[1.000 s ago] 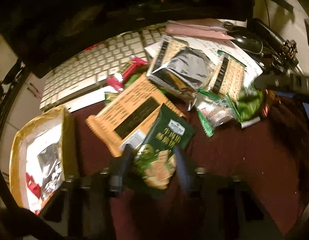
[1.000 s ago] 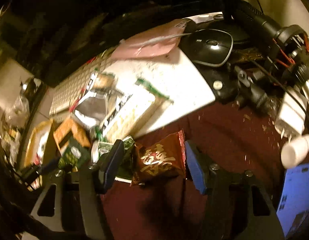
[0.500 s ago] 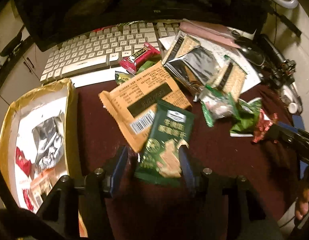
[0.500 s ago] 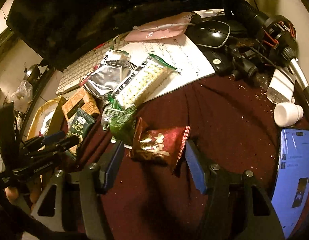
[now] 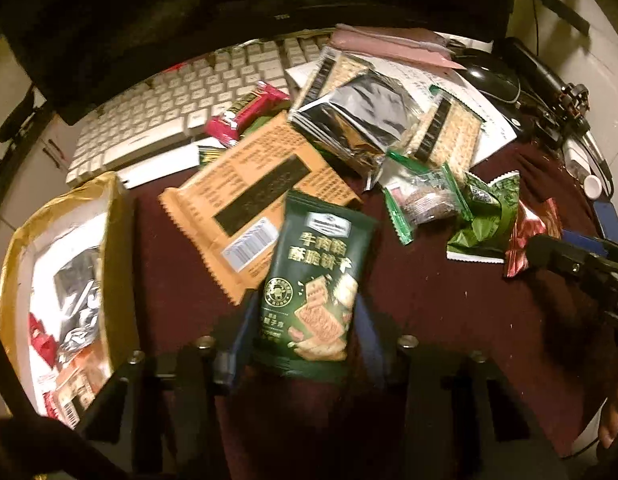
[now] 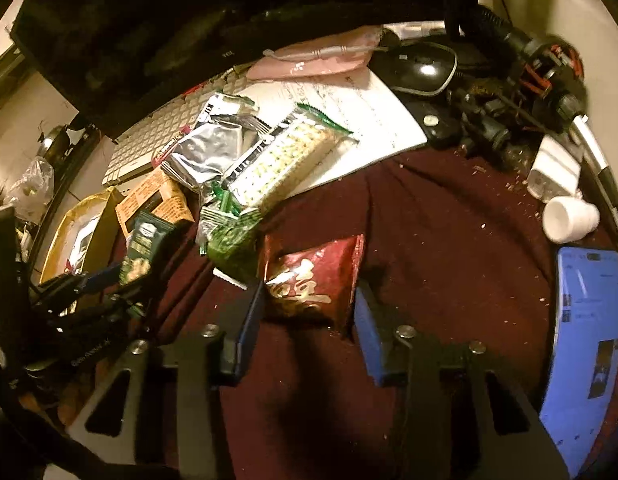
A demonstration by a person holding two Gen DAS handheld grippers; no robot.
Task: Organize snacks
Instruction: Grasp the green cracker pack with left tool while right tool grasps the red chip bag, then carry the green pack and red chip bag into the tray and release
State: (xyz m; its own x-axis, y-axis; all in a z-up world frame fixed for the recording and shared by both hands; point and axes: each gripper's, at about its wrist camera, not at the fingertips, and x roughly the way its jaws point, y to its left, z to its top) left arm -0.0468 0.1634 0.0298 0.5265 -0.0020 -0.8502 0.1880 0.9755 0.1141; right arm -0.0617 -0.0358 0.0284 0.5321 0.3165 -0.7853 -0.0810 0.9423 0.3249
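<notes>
A dark green biscuit packet [image 5: 317, 264] stands between the fingers of my left gripper [image 5: 305, 320], which is shut on it, above a large orange packet [image 5: 249, 192]. A gold cardboard box [image 5: 117, 240] to the left holds silver and red packs. My right gripper [image 6: 307, 312] is shut on a dark red snack packet [image 6: 313, 276] over the maroon cloth [image 6: 429, 240]. A pile of silver [image 5: 361, 120], cracker [image 5: 449, 136] and small green packs [image 5: 425, 200] lies behind. The left gripper with its green packet [image 6: 143, 248] shows at the left of the right wrist view.
A white keyboard [image 5: 169, 112] and a dark monitor sit behind the pile. A paper sheet [image 6: 349, 120], black mouse [image 6: 423, 68], tangled cables, a white cap [image 6: 569, 218] and a blue phone [image 6: 585, 340] crowd the right side. A pink-red bar [image 5: 245, 114] rests on the keyboard's edge.
Both packets stayed between the fingers while the views shifted. The right gripper drew back from the pile over the last second, bringing the phone into view. The left view moved closer to the pile.
</notes>
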